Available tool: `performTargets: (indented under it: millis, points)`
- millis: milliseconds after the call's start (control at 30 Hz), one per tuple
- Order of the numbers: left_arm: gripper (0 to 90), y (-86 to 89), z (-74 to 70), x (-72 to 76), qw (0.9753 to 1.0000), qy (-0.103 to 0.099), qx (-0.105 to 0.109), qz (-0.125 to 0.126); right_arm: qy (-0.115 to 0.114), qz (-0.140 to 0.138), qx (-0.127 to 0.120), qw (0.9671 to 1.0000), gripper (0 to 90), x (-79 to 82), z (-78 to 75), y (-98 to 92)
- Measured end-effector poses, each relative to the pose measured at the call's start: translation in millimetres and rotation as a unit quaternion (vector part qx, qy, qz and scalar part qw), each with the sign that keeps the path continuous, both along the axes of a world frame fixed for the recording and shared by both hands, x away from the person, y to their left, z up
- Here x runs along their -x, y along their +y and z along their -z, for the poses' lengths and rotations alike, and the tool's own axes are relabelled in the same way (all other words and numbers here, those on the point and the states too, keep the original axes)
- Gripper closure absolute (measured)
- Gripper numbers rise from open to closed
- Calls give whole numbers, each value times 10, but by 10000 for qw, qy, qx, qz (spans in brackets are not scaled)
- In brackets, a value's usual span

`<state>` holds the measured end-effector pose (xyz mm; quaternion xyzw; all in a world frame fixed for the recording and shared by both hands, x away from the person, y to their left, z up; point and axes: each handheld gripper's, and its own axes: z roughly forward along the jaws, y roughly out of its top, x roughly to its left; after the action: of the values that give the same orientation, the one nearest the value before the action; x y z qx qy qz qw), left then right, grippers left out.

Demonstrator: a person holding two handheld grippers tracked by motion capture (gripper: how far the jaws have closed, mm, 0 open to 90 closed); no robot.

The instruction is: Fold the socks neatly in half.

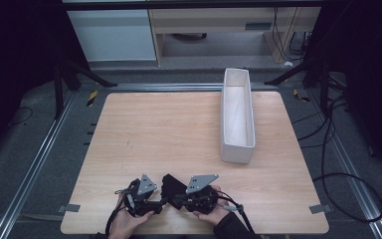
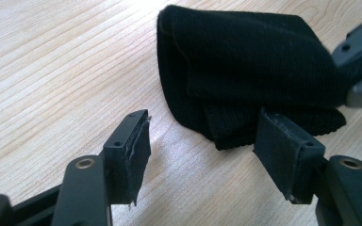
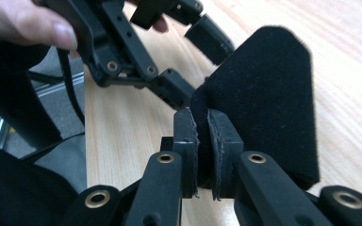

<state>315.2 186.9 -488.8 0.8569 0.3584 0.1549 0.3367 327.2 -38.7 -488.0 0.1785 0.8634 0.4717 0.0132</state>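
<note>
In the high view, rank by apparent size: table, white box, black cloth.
1. table
2. white box
3. black cloth, partly hidden by the grippers, so its full size is unsure.

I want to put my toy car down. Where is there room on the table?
Lots of bare wood lies left of the white box, from the far edge toward the hands. It is crowded at the near edge, where the left gripper and right gripper meet at the black cloth.

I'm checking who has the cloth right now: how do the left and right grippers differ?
The right gripper is shut on the black cloth, while the left gripper is open with its jaws spread wide. The right one pinches the cloth's edge; the left one sits beside the cloth with nothing between its jaws. Both are black and hand-held, low over the wooden table.
</note>
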Motion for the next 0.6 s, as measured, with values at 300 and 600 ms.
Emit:
performTargets:
  millis: [300,600]
  points:
    - [354,57,-36,11,9999,-2,110,-114,225,17,151,9996,833,-5,45,14]
    - [351,219,-287,-56,9981,-279,359,-411,134,72,270,9995,831,42,46,60]
